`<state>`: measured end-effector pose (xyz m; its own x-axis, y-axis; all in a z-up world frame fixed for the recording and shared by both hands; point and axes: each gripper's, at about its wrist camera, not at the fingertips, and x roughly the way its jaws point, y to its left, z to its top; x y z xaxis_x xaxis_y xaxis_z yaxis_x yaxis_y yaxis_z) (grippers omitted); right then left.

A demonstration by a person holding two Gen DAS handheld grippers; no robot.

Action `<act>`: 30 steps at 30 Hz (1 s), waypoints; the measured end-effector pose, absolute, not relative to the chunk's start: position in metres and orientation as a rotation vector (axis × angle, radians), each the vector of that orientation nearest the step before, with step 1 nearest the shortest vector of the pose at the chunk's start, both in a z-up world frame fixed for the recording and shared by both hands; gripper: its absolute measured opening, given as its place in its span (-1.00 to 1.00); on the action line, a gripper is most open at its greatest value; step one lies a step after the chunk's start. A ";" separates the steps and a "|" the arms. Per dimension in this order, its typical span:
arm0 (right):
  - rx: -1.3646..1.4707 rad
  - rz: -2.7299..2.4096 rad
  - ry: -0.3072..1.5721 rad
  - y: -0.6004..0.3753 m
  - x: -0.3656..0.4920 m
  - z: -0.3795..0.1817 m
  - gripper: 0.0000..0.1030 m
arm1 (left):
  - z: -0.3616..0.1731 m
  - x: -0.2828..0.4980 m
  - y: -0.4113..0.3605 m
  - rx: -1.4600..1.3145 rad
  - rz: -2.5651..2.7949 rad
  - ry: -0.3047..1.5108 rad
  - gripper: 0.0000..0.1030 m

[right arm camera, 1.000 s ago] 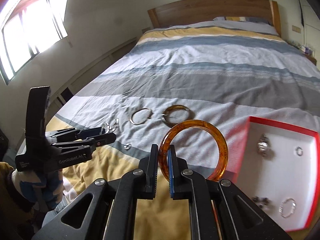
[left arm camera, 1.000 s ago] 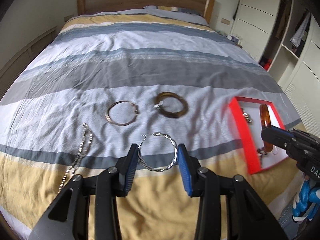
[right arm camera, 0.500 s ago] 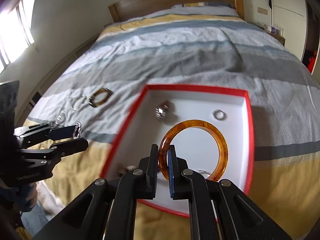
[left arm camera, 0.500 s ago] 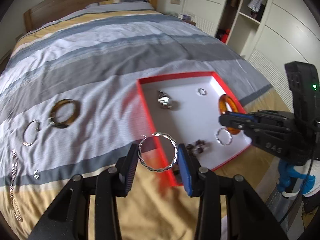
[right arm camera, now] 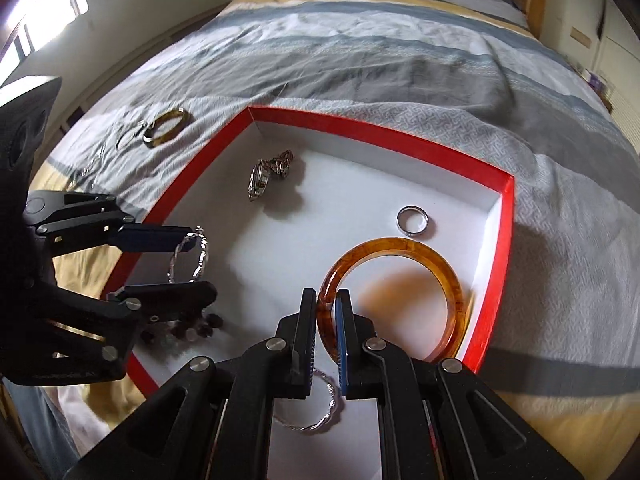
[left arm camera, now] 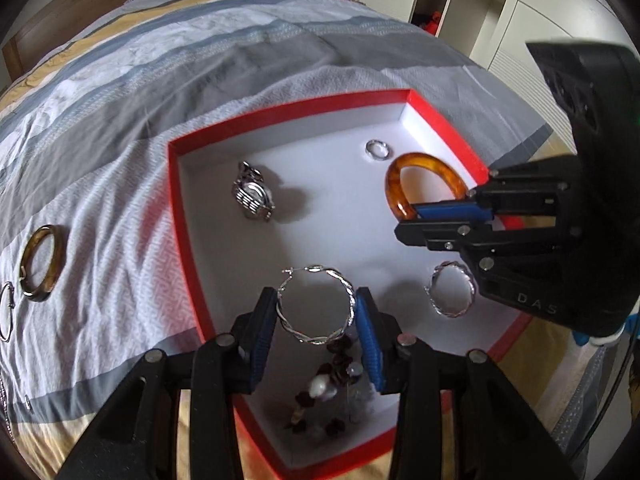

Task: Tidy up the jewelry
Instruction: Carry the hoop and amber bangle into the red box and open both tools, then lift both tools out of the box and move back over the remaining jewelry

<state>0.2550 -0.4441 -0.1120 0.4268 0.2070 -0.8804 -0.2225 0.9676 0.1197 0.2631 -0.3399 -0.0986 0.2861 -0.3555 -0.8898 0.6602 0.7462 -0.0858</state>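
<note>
While both grippers are held over the red-rimmed box point(left arm camera: 180, 216) on the bed point(left arm camera: 120, 92), a piece of jewelry is carried in each. A twisted silver hoop earring point(left arm camera: 316, 306) is pinched across its width between the blue-padded fingers of the left gripper point(left arm camera: 316, 320), above the white floor of the box near its front left part. An amber bangle point(right arm camera: 394, 300) is clamped by its rim between the nearly closed fingers of the right gripper point(right arm camera: 324, 344); the bangle is tilted over the right side of the box, and its far edge is seen close to the white floor, though whether it touches cannot be told.

Inside the box, a silver watch point(left arm camera: 253, 197) is seen toward the back left, a small silver ring point(left arm camera: 377, 149) toward the back right, a second twisted silver hoop point(left arm camera: 451, 294) at the front right, and a cluster of dark beads point(left arm camera: 326, 384) at the front, partly hidden by the left gripper. On the striped bedspread to the left of the box, a brown bangle point(left arm camera: 42, 262) is laid, with a thin metal hoop point(left arm camera: 6, 312) just beside it at the picture's edge.
</note>
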 end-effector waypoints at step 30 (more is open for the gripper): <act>-0.030 0.255 1.102 -0.466 0.235 -0.087 -0.56 | -0.099 0.255 -0.339 0.346 -0.716 1.079 -0.13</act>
